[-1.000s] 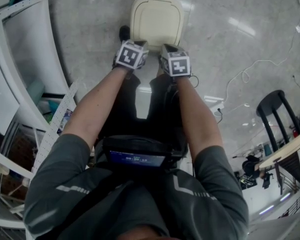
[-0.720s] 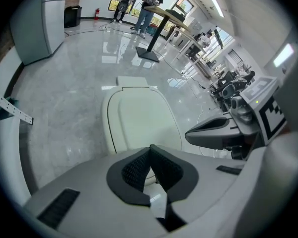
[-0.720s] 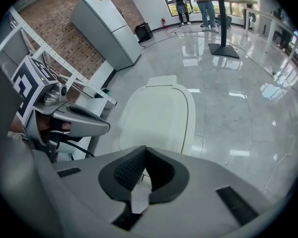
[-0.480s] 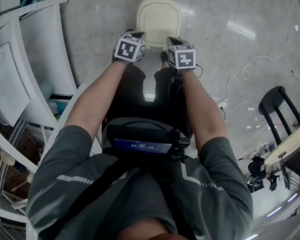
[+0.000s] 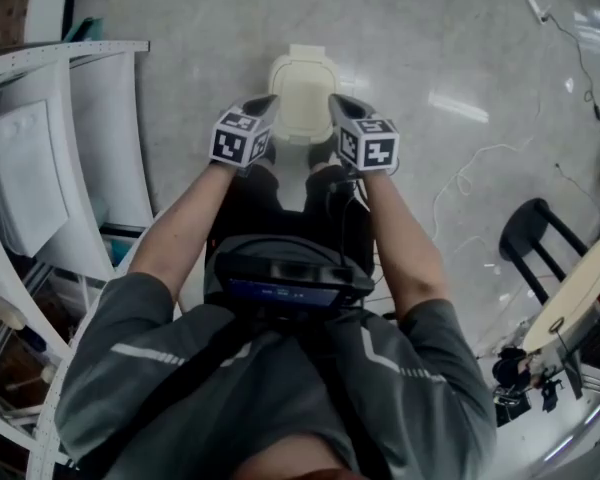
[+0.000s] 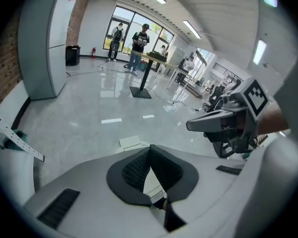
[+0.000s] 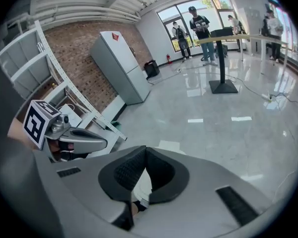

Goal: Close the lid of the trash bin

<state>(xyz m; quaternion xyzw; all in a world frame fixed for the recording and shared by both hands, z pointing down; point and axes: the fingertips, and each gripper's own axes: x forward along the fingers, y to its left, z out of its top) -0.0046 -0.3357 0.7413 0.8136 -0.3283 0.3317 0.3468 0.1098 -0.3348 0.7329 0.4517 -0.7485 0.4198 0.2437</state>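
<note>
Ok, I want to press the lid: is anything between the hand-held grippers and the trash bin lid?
Nothing visible does. The left hand-held gripper and right hand-held gripper hang above the lid, one at each side; it already looks shut.

My head camera looks steeply down at the floor (image 5: 430,48) from well above. The left tongs (image 6: 150,151) and right tongs (image 7: 145,151) each carry a camera close behind the tips, facing level across that floor; both catch the glass doors (image 6: 134,33).
</note>
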